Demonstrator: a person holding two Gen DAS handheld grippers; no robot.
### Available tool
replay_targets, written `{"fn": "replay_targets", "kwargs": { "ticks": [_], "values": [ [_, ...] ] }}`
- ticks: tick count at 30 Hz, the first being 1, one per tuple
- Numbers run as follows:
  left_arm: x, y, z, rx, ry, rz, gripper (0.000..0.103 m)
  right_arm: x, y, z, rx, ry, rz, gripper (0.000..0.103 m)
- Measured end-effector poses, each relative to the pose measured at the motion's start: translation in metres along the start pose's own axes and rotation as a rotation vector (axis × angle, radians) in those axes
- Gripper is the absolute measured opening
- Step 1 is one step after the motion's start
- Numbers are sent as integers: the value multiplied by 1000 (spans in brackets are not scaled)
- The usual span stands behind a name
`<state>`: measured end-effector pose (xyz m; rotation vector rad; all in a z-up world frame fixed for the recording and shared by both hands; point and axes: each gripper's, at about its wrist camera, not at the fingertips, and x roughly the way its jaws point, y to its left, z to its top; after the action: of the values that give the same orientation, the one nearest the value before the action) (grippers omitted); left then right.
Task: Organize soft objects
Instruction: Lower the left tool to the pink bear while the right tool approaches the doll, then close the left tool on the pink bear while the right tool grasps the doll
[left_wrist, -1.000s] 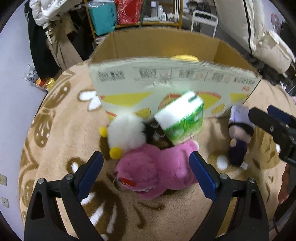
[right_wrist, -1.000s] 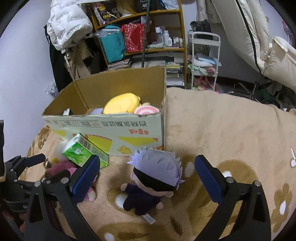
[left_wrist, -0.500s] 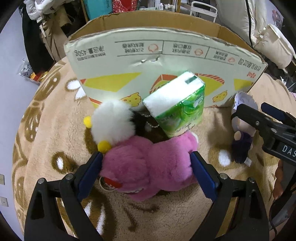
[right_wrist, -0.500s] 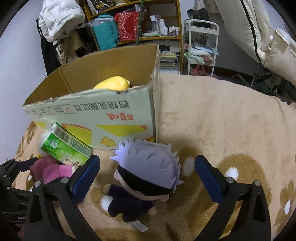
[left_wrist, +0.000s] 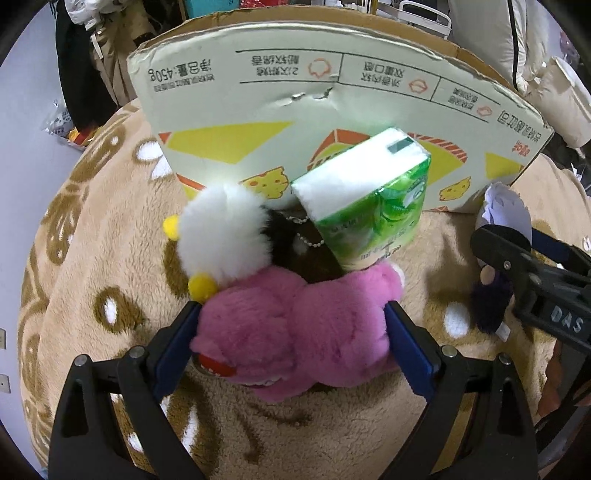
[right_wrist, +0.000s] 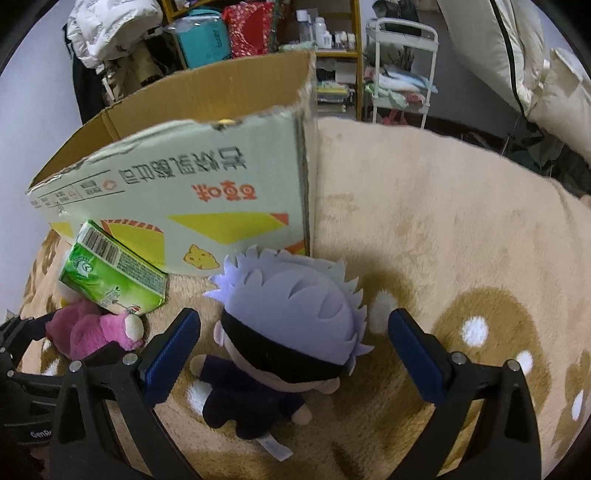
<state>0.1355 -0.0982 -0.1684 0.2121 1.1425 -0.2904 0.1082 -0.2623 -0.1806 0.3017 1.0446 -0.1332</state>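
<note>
left gripper (left_wrist: 291, 339) straddles the fluffy pink plush bear (left_wrist: 295, 332), blue pads touching its flanks on both sides; looks clamped on it. the bear lies on the beige fleece blanket with brown flower print (left_wrist: 110, 258), long axis running 9 to 3 o'clock in the left wrist view, red-mouthed face end at about 8 o'clock. at its 11 o'clock a white fuzzy plush with yellow pompoms (left_wrist: 225, 229) rests against it. at the bear's 1 o'clock a green plastic-wrapped tissue pack (left_wrist: 365, 206) leans tilted on it and on the printed cardboard box (left_wrist: 332, 96).

right gripper (right_wrist: 293, 345) has jaws closing, pads apart from the thing between them: a small doll with spiky lavender hair, black blindfold and dark purple outfit (right_wrist: 288, 332). doll lies face down on the blanket, long axis roughly 1 to 7 o'clock in the right wrist view, head toward the box corner at 12 o'clock, feet toward the camera. box stands just beyond the head.
</note>
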Motion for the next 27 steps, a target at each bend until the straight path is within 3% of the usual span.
{"fn": "replay_targets", "kwargs": {
  "ticks": [2, 4, 6, 12, 17, 23, 27],
  "values": [
    [1, 3, -2, -34, -2, -8, 94, 8, -3, 0, 30, 38, 21, 80],
    [2, 8, -3, -51, -7, -9, 92, 11, -4, 0, 56, 51, 42, 79],
    [-2, 6, -6, -36, -15, 4, 90, 10, -2, 2, 40, 52, 51, 70],
    [-11, 17, -10, -112, 46, -11, 87, 7, 7, 1, -20, 45, 54, 67],
    [-17, 23, -14, -149, 46, -10, 87, -4, 9, 0, -9, 20, 84, 67],
    [-31, 31, -19, -177, 9, 6, 87, -27, 12, 1, -12, -36, 113, 67],
    [-53, 41, -21, -222, -74, 8, 87, -44, 16, 2, -28, -73, 121, 67]
  ]
}}
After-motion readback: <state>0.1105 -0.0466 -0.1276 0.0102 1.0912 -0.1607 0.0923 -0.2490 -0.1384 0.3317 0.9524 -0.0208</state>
